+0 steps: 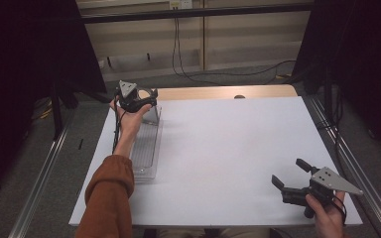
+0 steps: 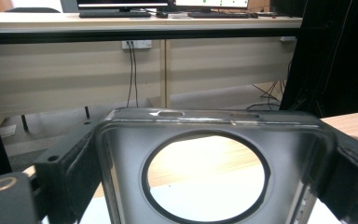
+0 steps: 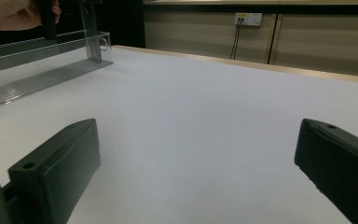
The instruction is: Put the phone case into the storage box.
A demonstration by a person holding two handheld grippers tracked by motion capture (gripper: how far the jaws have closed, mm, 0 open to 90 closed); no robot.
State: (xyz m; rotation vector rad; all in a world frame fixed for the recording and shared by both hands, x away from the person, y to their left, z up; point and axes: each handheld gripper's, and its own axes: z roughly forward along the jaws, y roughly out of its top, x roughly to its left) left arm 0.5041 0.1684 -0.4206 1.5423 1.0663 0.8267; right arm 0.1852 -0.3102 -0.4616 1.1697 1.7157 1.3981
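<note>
A long clear plastic tray (image 1: 145, 148) lies along the left side of the white table (image 1: 228, 148). At its far end a clear panel (image 1: 152, 114) with a large round hole stands upright. My left gripper (image 1: 140, 100) is shut on that panel from above. In the left gripper view the panel (image 2: 121, 154) spans the gap between both black pads (image 2: 67, 179). My right gripper (image 1: 290, 172) hovers open low over the table's front right, with nothing between its fingers (image 3: 58, 163). From there the tray (image 3: 42, 77) and the panel (image 3: 93, 42) appear far off at the upper left.
A bare wooden strip (image 1: 218, 92) runs along the table's far edge. Beyond it are a floor with cables (image 1: 238, 73) and a beige wall. Dark curtains (image 1: 362, 59) flank both sides, and metal rails (image 1: 349, 163) run beside the table.
</note>
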